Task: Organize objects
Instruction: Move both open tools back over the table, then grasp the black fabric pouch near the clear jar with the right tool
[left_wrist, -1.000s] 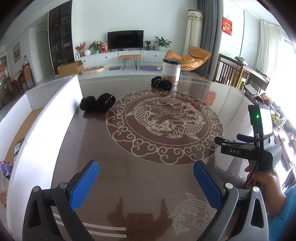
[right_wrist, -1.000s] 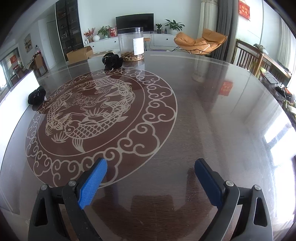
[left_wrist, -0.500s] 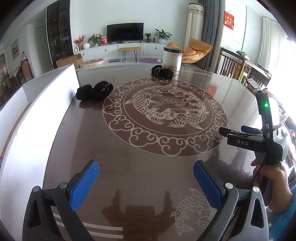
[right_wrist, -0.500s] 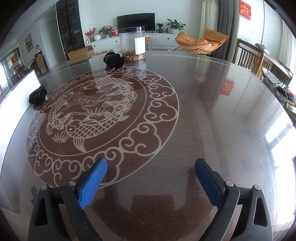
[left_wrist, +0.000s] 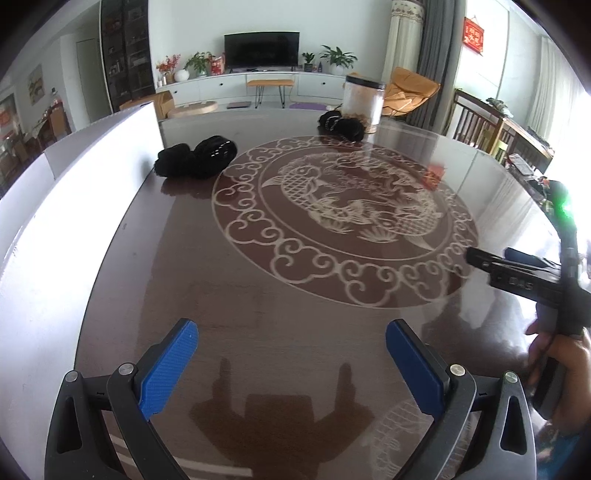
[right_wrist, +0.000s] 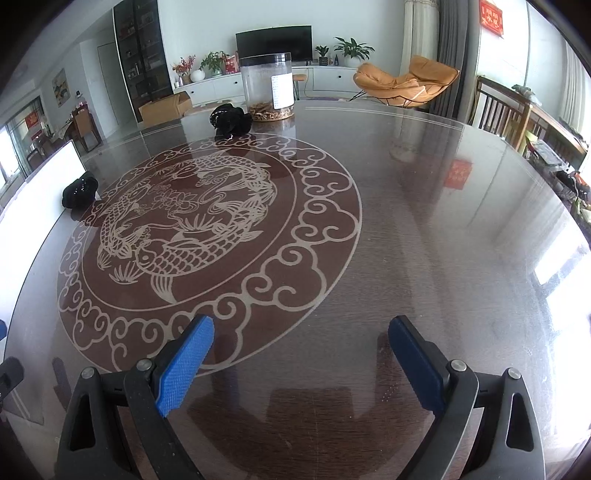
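A living room lies behind the dark glossy table (left_wrist: 303, 295) I work at, its top inlaid with a pale fish medallion (left_wrist: 343, 218). From my left wrist, a white board (left_wrist: 66, 221) stands along the table's left edge. My left gripper (left_wrist: 291, 350) hangs over bare tabletop near me, its blue pads (left_wrist: 168, 369) spread wide, holding nothing and touching nothing. Far left, just beside the board, sit two black bundles (left_wrist: 195, 160); another black bundle (left_wrist: 340, 125) lies at the far side against a clear jar (left_wrist: 364, 103). At the right edge, my right hand (left_wrist: 557, 365) grips the other tool's handle.

From my right wrist, the right gripper (right_wrist: 301, 354) is likewise wide apart and empty above the glass. The jar (right_wrist: 267, 86) stands far off, with a black bundle (right_wrist: 229, 120) touching its left side. A further black lump (right_wrist: 79, 192) sits far left by the board (right_wrist: 40, 195); possibly two pieces, I cannot tell.
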